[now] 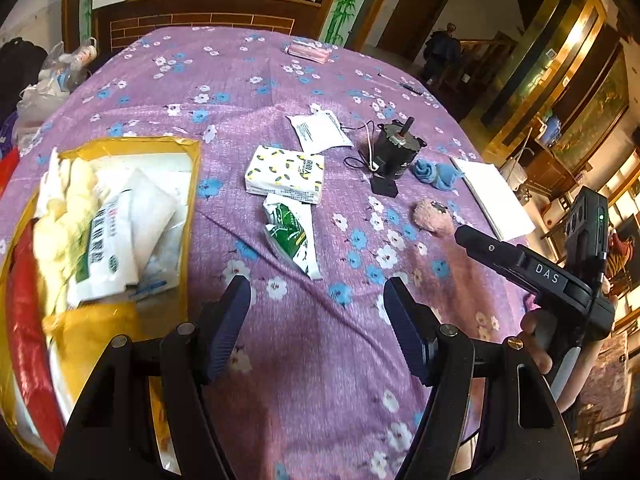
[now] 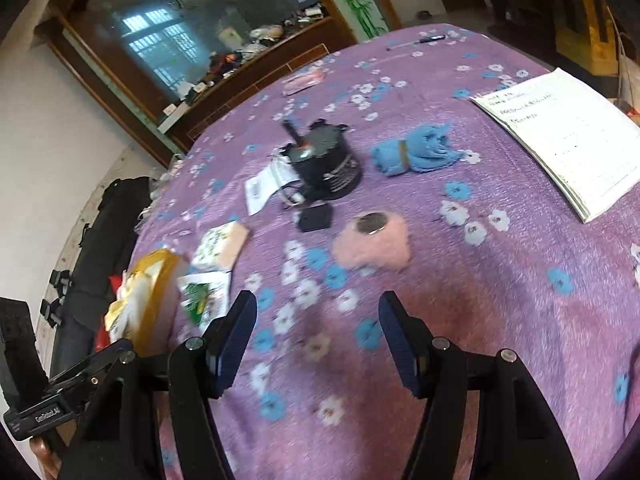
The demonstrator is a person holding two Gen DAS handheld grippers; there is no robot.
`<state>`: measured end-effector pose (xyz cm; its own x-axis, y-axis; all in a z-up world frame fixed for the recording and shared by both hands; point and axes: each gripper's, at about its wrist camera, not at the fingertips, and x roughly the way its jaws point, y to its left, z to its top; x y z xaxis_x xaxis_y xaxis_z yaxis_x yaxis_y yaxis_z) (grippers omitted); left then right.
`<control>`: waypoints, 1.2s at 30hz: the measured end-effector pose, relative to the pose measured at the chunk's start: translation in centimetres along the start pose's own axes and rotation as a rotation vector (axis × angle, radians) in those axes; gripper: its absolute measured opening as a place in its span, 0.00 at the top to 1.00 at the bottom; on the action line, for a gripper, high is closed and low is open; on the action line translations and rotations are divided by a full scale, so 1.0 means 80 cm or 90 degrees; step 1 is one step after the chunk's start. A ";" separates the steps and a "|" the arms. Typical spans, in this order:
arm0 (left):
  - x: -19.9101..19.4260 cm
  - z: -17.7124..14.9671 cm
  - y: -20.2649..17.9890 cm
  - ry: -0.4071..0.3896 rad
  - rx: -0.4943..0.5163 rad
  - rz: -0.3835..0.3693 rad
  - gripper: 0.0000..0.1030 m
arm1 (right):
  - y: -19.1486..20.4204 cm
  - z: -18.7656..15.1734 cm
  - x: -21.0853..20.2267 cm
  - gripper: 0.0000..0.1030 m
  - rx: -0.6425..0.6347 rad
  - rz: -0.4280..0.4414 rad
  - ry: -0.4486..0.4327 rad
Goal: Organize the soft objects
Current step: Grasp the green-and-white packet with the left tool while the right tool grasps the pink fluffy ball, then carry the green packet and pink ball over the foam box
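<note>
Both grippers over the purple flowered cloth (image 1: 248, 92), fingers spread wide, nothing held: left gripper (image 1: 318, 320) low near the yellow bag (image 1: 120, 332), right gripper (image 2: 318, 332) aimed toward the pink fluffy pouch (image 2: 372, 244). Soft things lying loose: pink fluffy pouch just ahead of the right fingers, blue rolled cloth (image 2: 416, 154) beyond it beside the black motor (image 2: 328, 164), patterned tissue pack (image 1: 285, 174) and green-printed packet (image 1: 292, 232) mid-cloth, nearer the bag. Likely step: pick up the pouch and carry it to the bag, already partly filled with white packets. To do well: come down straight over the pouch's middle, close on the plush bulk rather than the shiny round piece on top, lift clear before swinging left, and keep away from the motor's wires (image 1: 360, 152). Seen only from the left wrist: the bag's open mouth and contents, plus the right gripper (image 1: 472, 240) from the side. Seen better from the right wrist: the band around the blue cloth, the writing on the white notebook (image 2: 568, 140), and the black square pad (image 2: 315, 218) close to the pouch, apparently not touching.
</note>
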<state>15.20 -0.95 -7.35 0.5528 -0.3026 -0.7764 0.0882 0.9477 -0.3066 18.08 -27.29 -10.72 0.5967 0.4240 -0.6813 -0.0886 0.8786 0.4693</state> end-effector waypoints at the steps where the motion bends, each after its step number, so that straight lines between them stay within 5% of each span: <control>1: 0.004 0.003 0.000 0.002 0.002 0.008 0.33 | -0.003 0.003 0.005 0.38 0.006 -0.008 0.003; 11: 0.078 0.049 -0.007 0.062 0.033 0.094 0.35 | -0.020 0.038 0.055 0.39 0.037 -0.089 0.008; 14: 0.103 0.055 -0.009 0.077 0.054 0.119 0.48 | -0.014 0.035 0.065 0.50 0.006 -0.117 0.002; 15: 0.114 0.056 -0.006 0.095 0.051 0.138 0.65 | -0.011 0.032 0.066 0.54 -0.008 -0.132 0.000; 18: 0.116 0.055 0.001 0.091 0.034 0.128 0.72 | -0.006 0.026 0.063 0.62 -0.029 -0.148 -0.002; 25: 0.062 0.021 -0.012 0.068 0.027 0.057 0.74 | -0.006 -0.008 0.025 0.66 0.025 -0.034 -0.001; 32: -0.024 -0.033 0.001 0.042 -0.046 -0.093 0.74 | 0.055 -0.065 -0.019 0.66 0.002 0.068 -0.023; 36: -0.097 -0.048 0.021 -0.040 -0.048 -0.061 0.74 | 0.109 -0.079 -0.042 0.66 -0.058 0.127 -0.020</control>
<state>7.86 2.62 -3.97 0.5961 -0.3827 -0.7058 0.0820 0.9035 -0.4207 10.27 -19.66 -7.87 0.5848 0.5854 -0.5615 -0.2778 0.7949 0.5394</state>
